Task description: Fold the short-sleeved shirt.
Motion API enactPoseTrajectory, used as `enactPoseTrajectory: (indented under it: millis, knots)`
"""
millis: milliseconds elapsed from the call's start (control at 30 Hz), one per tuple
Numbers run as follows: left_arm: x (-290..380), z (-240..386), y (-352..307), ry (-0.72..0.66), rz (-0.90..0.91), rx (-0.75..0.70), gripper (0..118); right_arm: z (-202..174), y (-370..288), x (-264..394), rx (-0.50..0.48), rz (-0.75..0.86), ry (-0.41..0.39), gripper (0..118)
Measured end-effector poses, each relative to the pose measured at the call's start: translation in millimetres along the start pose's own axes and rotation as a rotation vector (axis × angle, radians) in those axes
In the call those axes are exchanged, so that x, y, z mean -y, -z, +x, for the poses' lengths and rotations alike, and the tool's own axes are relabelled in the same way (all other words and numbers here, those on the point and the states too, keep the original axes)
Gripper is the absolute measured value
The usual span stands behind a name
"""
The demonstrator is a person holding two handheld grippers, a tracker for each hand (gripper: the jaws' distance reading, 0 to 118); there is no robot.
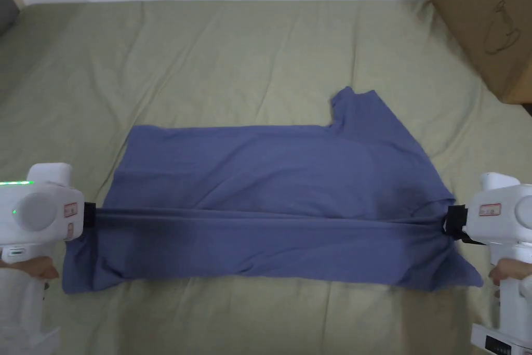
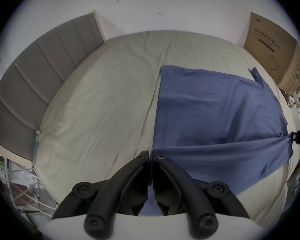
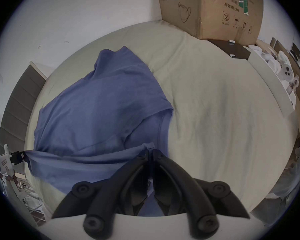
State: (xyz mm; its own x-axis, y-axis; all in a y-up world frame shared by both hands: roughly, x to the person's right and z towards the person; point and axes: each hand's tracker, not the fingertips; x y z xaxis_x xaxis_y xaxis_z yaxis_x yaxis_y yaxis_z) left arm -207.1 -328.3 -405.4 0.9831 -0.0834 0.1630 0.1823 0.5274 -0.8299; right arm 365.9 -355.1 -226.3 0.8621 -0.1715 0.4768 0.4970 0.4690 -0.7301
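Observation:
A blue short-sleeved shirt [image 1: 270, 184] lies sideways on the olive bed sheet [image 1: 234, 60], one sleeve [image 1: 358, 106] pointing to the far side. A taut fold line runs across it between the two grippers, and the near part hangs below that line. My left gripper [image 1: 89, 215] is shut on the shirt's left edge; in the left gripper view its jaws [image 2: 151, 154] pinch the blue cloth [image 2: 215, 122]. My right gripper [image 1: 451, 222] is shut on the right edge, and the right gripper view has its jaws [image 3: 150, 151] closed on the cloth [image 3: 102, 108].
A large cardboard box [image 1: 488, 18] stands on the bed at the far right. A grey padded headboard [image 2: 33, 81] lines the left side. A white wall runs behind the bed. A person's hands hold both gripper handles at the near edge.

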Motion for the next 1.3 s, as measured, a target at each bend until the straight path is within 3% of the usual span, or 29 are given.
enactPoseTrajectory:
  millis: [33,67,100,133,167,200,300,333,367,400,433,533,667,700,767,800,900,1000,1033,1067,1100,1167,1200,1233,1267,1300]
  knots:
    - [0.3,-2.5,4.3,-0.039,-0.018,0.027,8,-0.8,3.0,-0.1,-0.001,0.011,0.001,5]
    - [0.7,-3.9,7.1,-0.059,-0.031,0.036,24,-2.3,5.2,-1.5,0.005,0.008,-0.019,8]
    - [2.4,-5.4,9.6,-0.055,-0.051,0.011,64,-5.2,4.2,-2.4,0.043,0.0,-0.036,38]
    - [6.0,-6.0,8.4,-0.054,-0.05,0.002,93,-5.8,2.7,-1.7,0.072,-0.003,-0.047,65]
    - [11.7,-6.7,3.6,-0.051,-0.041,0.0,111,-6.6,-4.4,1.9,0.055,0.008,-0.045,82]
    - [17.9,-7.3,-6.3,-0.045,-0.013,-0.002,116,-5.6,-14.0,5.3,0.023,0.054,-0.05,82]
    - [33.6,-7.9,-30.1,-0.021,0.007,0.004,111,-8.9,-42.0,20.2,0.01,0.084,-0.084,80]
    - [41.9,-7.2,-40.6,-0.013,0.022,0.009,101,-10.2,-52.2,28.8,-0.001,0.116,-0.094,72]
    - [52.5,-7.4,-53.0,-0.018,0.063,0.016,81,-11.3,-63.5,39.1,-0.019,0.151,-0.096,56]
    - [65.4,-5.1,-64.2,-0.032,0.096,0.021,34,-11.5,-72.7,50.9,-0.048,0.159,-0.091,20]
    - [76.6,-2.2,-69.6,-0.027,0.086,0.028,2,-14.5,-76.7,61.0,-0.041,0.157,-0.069,4]
    - [105.6,5.6,-78.6,0.009,0.056,0.05,0,-13.6,-83.0,91.7,-0.114,0.101,-0.015,1]
    - [116.9,7.2,-74.0,0.033,0.052,0.066,2,-23.7,-87.7,115.2,-0.081,0.103,-0.051,0]
    - [114.0,6.6,-72.8,0.033,0.065,0.07,27,-26.1,-86.6,116.1,-0.081,0.094,-0.057,0]
    - [104.1,-0.5,-64.8,-0.001,0.085,0.031,100,-26.0,-86.6,116.1,-0.089,0.096,-0.058,0]
    - [97.7,-3.3,-58.3,-0.009,0.076,0.028,118,-26.4,-86.5,115.3,-0.093,0.097,-0.056,0]
    - [88.2,-16.5,-30.9,-0.05,0.101,0.036,110,-27.4,-85.8,113.8,-0.098,0.102,-0.047,0]
    - [86.8,-15.5,0.1,-0.082,-0.051,0.077,107,-28.6,-82.3,115.1,-0.097,0.094,-0.048,0]
    - [90.5,-10.2,4.2,-0.097,-0.074,0.103,92,-28.7,-80.9,115.9,-0.097,0.09,-0.048,0]
    - [94.0,-7.9,14.1,-0.1,-0.098,0.119,61,-28.4,-79.4,117.0,-0.097,0.085,-0.047,0]
    - [96.3,-4.2,15.5,-0.092,-0.075,0.024,41,-26.6,-77.1,118.2,-0.1,0.08,-0.042,0]
    - [92.1,-7.0,13.9,-0.084,-0.061,0.058,35,-24.8,-74.8,118.4,-0.104,0.085,-0.027,0]
    - [89.5,-8.6,12.2,-0.081,-0.052,0.06,19,-23.2,-73.0,116.9,-0.112,0.087,-0.018,5]
    - [87.1,-10.2,13.0,-0.075,-0.05,0.074,8,-22.4,-71.4,114.1,-0.116,0.083,-0.009,19]
    - [83.8,-10.9,14.7,-0.072,-0.059,0.077,8,-20.6,-67.6,108.9,-0.118,0.071,-0.002,43]
    - [81.3,-6.2,10.1,-0.062,-0.072,0.078,8,-18.3,-62.2,103.1,-0.123,0.057,0.002,74]
